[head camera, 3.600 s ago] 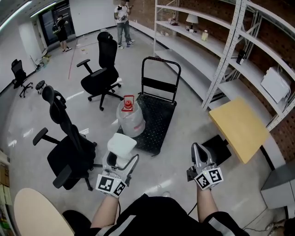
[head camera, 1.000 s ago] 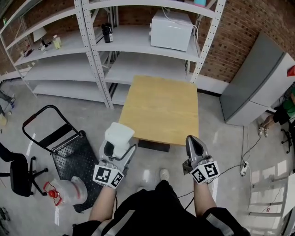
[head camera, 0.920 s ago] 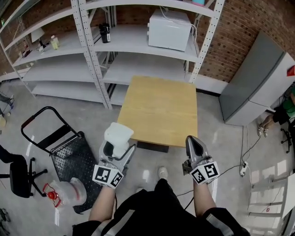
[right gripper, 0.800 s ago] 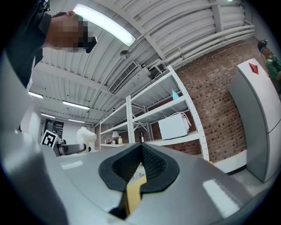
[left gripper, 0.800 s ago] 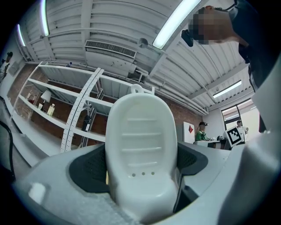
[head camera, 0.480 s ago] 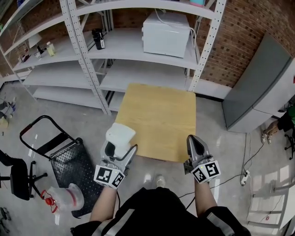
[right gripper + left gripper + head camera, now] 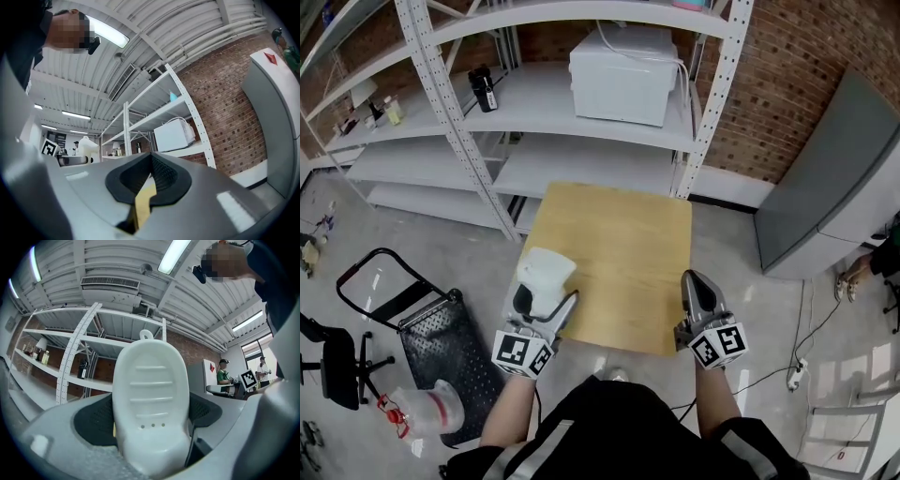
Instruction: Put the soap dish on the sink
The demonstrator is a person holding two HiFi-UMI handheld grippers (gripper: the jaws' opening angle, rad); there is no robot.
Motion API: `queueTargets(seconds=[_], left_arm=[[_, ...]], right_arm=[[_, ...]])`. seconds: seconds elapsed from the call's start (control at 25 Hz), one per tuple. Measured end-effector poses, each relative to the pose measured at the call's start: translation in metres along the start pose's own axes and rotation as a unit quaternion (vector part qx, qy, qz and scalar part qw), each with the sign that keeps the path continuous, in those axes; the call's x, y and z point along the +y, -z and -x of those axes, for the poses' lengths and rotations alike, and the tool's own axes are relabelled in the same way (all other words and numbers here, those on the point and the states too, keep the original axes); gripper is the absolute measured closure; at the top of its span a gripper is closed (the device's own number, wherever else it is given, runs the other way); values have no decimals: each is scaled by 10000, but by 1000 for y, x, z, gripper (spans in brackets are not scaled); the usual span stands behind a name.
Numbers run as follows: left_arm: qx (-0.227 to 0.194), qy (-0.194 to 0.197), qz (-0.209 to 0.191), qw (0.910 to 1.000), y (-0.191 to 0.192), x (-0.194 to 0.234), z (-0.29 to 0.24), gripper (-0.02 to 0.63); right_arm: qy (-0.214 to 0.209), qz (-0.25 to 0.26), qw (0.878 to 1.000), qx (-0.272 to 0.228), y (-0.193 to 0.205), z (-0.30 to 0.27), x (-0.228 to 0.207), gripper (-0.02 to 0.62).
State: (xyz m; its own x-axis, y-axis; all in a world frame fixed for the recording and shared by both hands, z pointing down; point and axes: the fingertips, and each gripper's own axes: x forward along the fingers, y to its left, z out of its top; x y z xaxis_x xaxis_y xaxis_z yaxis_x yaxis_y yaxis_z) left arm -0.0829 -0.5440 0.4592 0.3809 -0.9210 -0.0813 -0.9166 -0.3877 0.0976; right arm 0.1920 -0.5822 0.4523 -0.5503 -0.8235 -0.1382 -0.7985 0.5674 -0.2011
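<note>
Left gripper [image 7: 540,302] clamps the white soap dish [image 7: 545,272] between its jaws (right gripper [image 7: 695,283] is empty, jaws together), both over the wooden table [image 7: 623,234].

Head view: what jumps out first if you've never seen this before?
A white soap dish, clamped in the left hand-held gripper, low and left of centre. Just beyond it stands a yellow wooden table, with a white microwave on the shelf behind.
</note>
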Motion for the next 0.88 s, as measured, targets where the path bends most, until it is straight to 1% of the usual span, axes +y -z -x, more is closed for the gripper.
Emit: queueTargets(seconds=[0.12, 0.28, 0.4, 0.48, 0.68, 0.88], left_arm=[[291, -64, 22, 9996, 23, -2, -17, 161], [660, -156, 226, 9974, 56, -4, -31, 161], [1002, -165, 382, 9941, 82, -2, -33, 161], [1248, -188, 478, 9909, 98, 2, -34, 161], [1810, -173, 601, 9815, 135, 18, -38, 161], [2441, -182, 722, 9669, 181, 32, -47, 161]], right_arm=[[127, -260, 9995, 81, 5, 0, -21, 591], [149, -235, 9987, 428, 30, -2, -36, 591], [255, -333, 9966, 705, 53, 1, -43, 591], [330, -349, 9949, 888, 67, 1, -45, 591], [387, -175, 9898, 1361, 99, -4, -39, 591], [493, -168, 9856, 1606, 120, -14, -41, 591]])
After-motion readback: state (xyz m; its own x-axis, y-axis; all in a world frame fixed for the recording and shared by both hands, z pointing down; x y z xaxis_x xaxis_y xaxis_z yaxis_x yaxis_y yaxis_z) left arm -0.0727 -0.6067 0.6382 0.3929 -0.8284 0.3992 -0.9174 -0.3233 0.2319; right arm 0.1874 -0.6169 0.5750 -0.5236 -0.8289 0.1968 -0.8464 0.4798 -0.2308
